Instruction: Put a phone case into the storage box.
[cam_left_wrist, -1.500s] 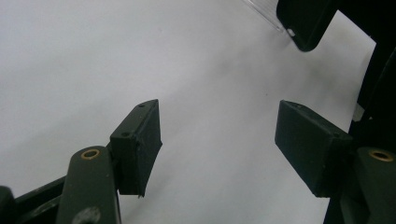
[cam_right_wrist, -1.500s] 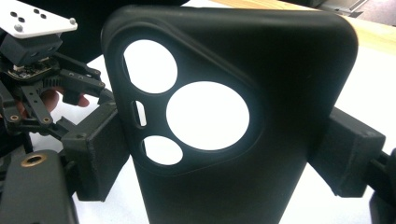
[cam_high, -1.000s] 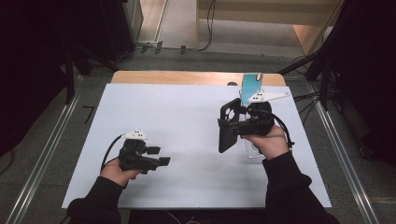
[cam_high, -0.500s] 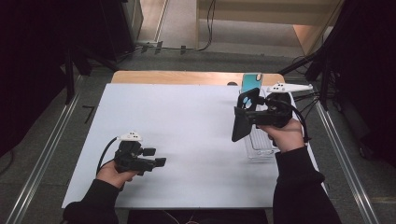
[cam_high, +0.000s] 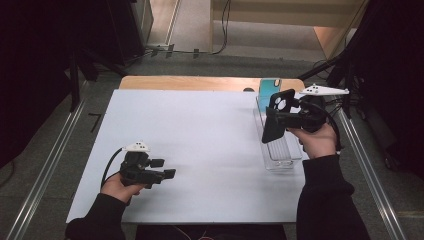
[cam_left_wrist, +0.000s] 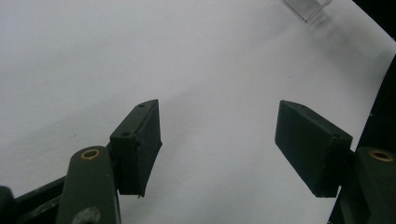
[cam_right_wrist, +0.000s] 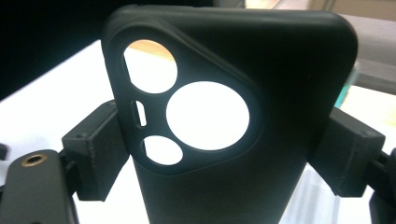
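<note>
White table (cam_high: 200, 150): one black phone case (cam_high: 274, 117) in right gripper (cam_high: 280, 119) jaws (over clear tray (cam_high: 280, 160)); left gripper (cam_high: 167, 175) jaws wide, empty.

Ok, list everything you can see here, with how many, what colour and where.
Phone case: one, black, clamped between the right gripper's pads, above the rack.
Rack: one, clear plastic, right side of the table.
Second case: one, teal, standing at the rack's far end.
Table: one, white top, wooden far edge.
Left gripper: one, black, jaws open, low over the table's near left.
Right gripper: one, black, held over the rack.
</note>
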